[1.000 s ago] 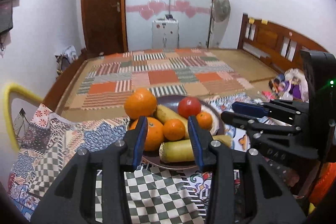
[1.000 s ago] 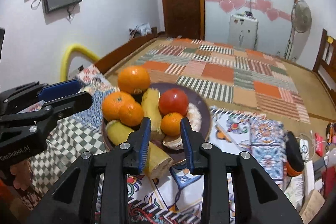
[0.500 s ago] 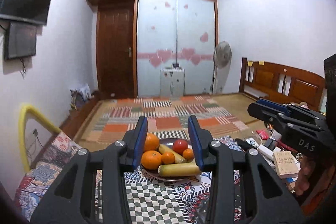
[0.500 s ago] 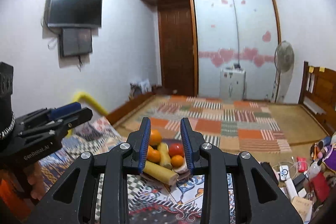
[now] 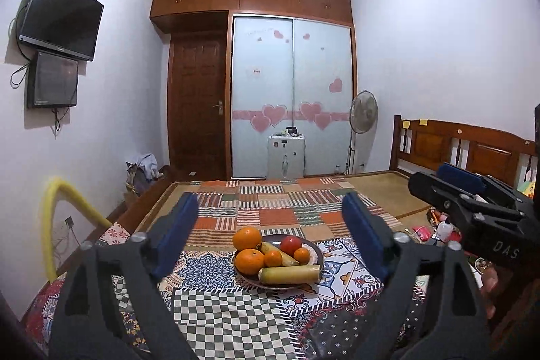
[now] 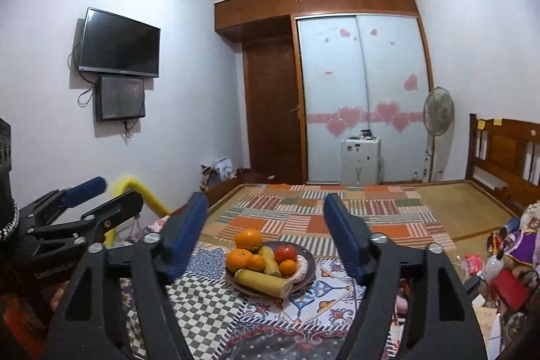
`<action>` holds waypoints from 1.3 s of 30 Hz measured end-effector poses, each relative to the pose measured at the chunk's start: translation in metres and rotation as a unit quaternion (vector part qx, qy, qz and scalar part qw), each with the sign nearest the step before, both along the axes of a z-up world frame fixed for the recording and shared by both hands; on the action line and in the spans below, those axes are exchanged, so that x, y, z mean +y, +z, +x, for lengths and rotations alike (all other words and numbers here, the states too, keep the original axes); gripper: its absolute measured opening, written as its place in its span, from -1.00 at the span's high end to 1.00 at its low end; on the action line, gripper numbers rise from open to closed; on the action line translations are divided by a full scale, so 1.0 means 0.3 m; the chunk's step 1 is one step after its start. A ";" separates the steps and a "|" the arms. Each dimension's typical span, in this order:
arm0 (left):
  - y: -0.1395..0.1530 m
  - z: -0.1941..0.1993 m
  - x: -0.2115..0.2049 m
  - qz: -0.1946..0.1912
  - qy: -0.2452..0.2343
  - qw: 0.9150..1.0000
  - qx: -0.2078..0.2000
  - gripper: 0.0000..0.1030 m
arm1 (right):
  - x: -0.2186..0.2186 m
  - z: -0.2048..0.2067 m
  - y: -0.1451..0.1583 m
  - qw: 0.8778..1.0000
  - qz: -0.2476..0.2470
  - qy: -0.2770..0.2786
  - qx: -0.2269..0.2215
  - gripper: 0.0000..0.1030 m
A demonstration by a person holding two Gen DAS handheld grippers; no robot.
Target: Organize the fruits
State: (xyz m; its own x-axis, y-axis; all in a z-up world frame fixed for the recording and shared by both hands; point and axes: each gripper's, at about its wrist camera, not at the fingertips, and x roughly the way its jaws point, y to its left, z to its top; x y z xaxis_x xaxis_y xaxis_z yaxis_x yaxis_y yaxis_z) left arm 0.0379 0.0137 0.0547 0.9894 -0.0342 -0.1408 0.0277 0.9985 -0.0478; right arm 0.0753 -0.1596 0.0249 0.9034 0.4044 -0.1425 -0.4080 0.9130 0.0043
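A dark plate (image 5: 315,250) (image 6: 308,258) sits on a patterned cloth and holds several oranges (image 5: 247,238) (image 6: 248,239), a red tomato (image 5: 291,245) (image 6: 285,253) and yellow-green stalk pieces (image 5: 289,273) (image 6: 263,283). My left gripper (image 5: 270,242) is open and empty, held back and above the plate; it also shows in the right wrist view (image 6: 101,198). My right gripper (image 6: 266,242) is open and empty, equally far from the plate; it also shows in the left wrist view (image 5: 449,181).
The patterned cloth (image 5: 216,309) covers the near surface. A patchwork mat (image 5: 270,208) covers a wooden bed beyond. A yellow padded bar (image 5: 67,201) stands left. Clutter (image 6: 499,269) lies right. A fan (image 5: 362,110) and a small white appliance (image 5: 286,154) stand by the wardrobe.
Both grippers pulled back and up from the plate, so the fruit looks smaller. Both sets of jaws opened wide from a narrow gap.
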 end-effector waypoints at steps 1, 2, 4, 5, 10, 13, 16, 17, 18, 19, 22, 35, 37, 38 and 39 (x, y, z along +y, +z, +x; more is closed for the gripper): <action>0.001 -0.003 -0.001 0.000 0.000 1.000 -0.001 -0.79 | -0.004 -0.005 0.001 1.000 0.001 -0.003 -0.002 -0.60; 0.002 -0.009 -0.001 0.001 0.001 1.000 -0.002 -0.81 | -0.009 -0.012 0.002 1.000 0.002 -0.007 -0.004 -0.64; 0.000 -0.019 -0.003 0.001 0.002 1.000 -0.005 -0.92 | -0.015 -0.026 0.002 1.000 0.004 -0.016 -0.008 -0.76; 0.001 -0.020 -0.002 0.001 0.003 1.000 -0.006 -0.93 | -0.018 -0.029 0.000 1.000 0.004 -0.018 -0.009 -0.79; -0.006 -0.021 0.001 -0.002 0.002 1.000 -0.005 -0.99 | -0.020 -0.042 -0.007 0.999 -0.002 -0.031 -0.019 -0.94; -0.010 -0.020 0.004 -0.004 0.003 1.000 -0.004 -0.99 | -0.018 -0.055 -0.015 0.999 -0.005 -0.035 -0.023 -1.00; -0.015 -0.017 0.013 -0.012 0.000 1.000 -0.001 -1.00 | -0.017 -0.055 -0.018 0.999 -0.007 -0.037 -0.025 -1.00; -0.017 -0.014 0.016 -0.014 0.000 1.000 0.000 -1.00 | -0.016 -0.055 -0.019 0.999 -0.009 -0.036 -0.025 -1.00; -0.015 -0.012 0.020 -0.015 0.000 1.000 0.001 -1.00 | -0.015 -0.058 -0.025 0.999 -0.011 -0.037 -0.025 -1.00; -0.017 -0.009 0.021 -0.016 0.001 1.000 0.001 -1.00 | -0.013 -0.058 -0.026 0.999 -0.012 -0.037 -0.024 -1.00; -0.018 -0.001 0.026 -0.019 0.001 1.000 0.004 -1.00 | -0.014 -0.058 -0.026 0.999 -0.012 -0.036 -0.022 -1.00; -0.025 0.002 0.010 -0.014 0.002 1.000 0.002 -1.00 | -0.023 -0.064 -0.019 0.999 -0.011 -0.039 -0.023 -1.00; -0.025 0.001 0.009 -0.013 0.002 1.000 0.002 -1.00 | -0.025 -0.064 -0.019 0.999 -0.010 -0.039 -0.022 -1.00; -0.025 0.001 0.009 -0.013 0.001 1.000 0.002 -1.00 | -0.025 -0.064 -0.018 0.999 -0.010 -0.039 -0.022 -1.00; -0.026 0.001 0.007 -0.012 0.001 1.000 0.001 -1.00 | -0.027 -0.064 -0.017 0.999 -0.009 -0.039 -0.022 -1.00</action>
State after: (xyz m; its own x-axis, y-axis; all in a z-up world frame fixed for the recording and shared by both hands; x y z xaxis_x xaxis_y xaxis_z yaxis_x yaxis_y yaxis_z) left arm 0.0380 0.0158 0.0469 0.9892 -0.0357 -0.1422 0.0255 0.9970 -0.0727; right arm 0.0561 -0.1676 0.0198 0.9378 0.3296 -0.1091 -0.3344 0.9420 -0.0286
